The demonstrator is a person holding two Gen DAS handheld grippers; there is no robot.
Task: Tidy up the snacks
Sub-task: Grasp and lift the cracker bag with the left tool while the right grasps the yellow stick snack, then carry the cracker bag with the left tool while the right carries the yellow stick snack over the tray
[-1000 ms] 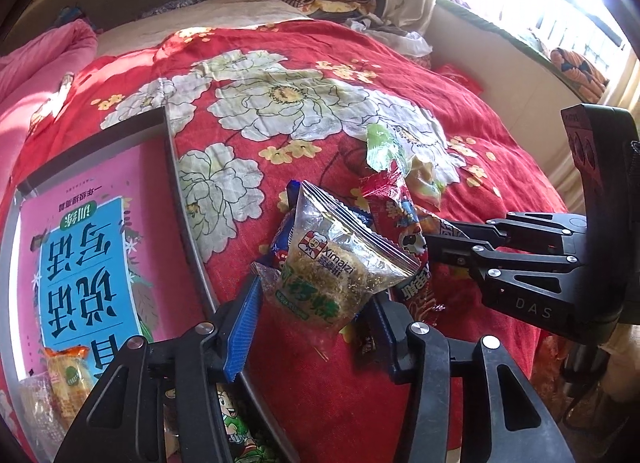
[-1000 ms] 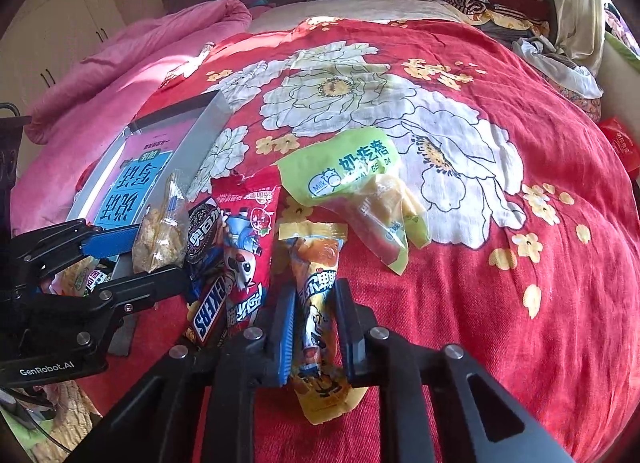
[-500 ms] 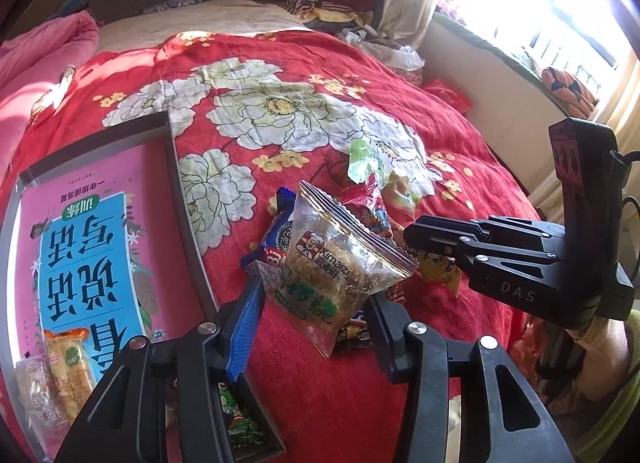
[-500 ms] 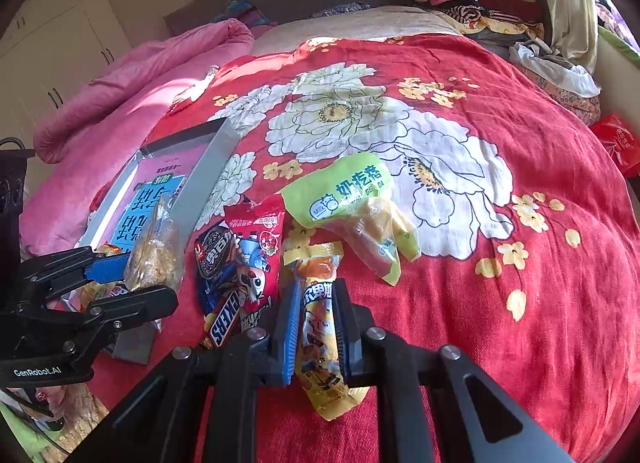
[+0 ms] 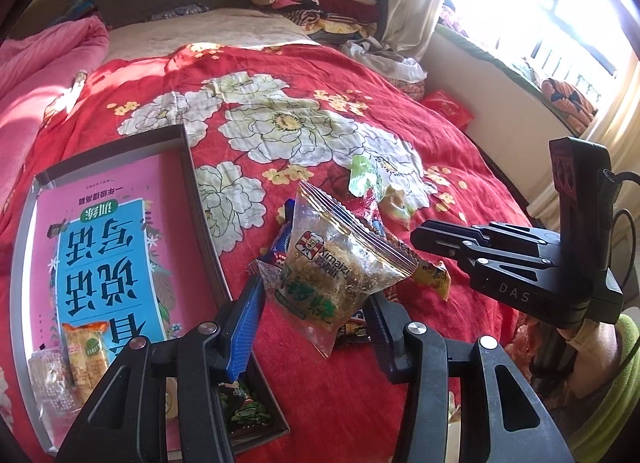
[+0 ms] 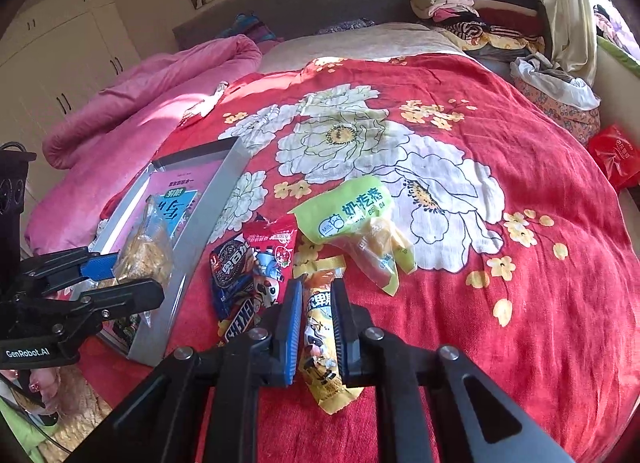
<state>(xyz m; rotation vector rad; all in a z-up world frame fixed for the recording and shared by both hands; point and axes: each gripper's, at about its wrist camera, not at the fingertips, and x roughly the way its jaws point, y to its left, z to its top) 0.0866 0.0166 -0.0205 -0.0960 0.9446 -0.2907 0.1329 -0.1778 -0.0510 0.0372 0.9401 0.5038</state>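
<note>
L gripper w/ crinkly clear snack bag, R gripper w/ glossy yellow pouch.

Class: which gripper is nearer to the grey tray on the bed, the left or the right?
Left. The left gripper, shut on a clear snack bag, hangs by the tray edge. The right gripper, shut on a yellow packet, is farther off, beyond the snack pile.

Two low, close wrist views over the red floral bedspread, sharing tray and snack pile.

Red floral bedspread carries grey tray, green packet, pink quilt.
</note>
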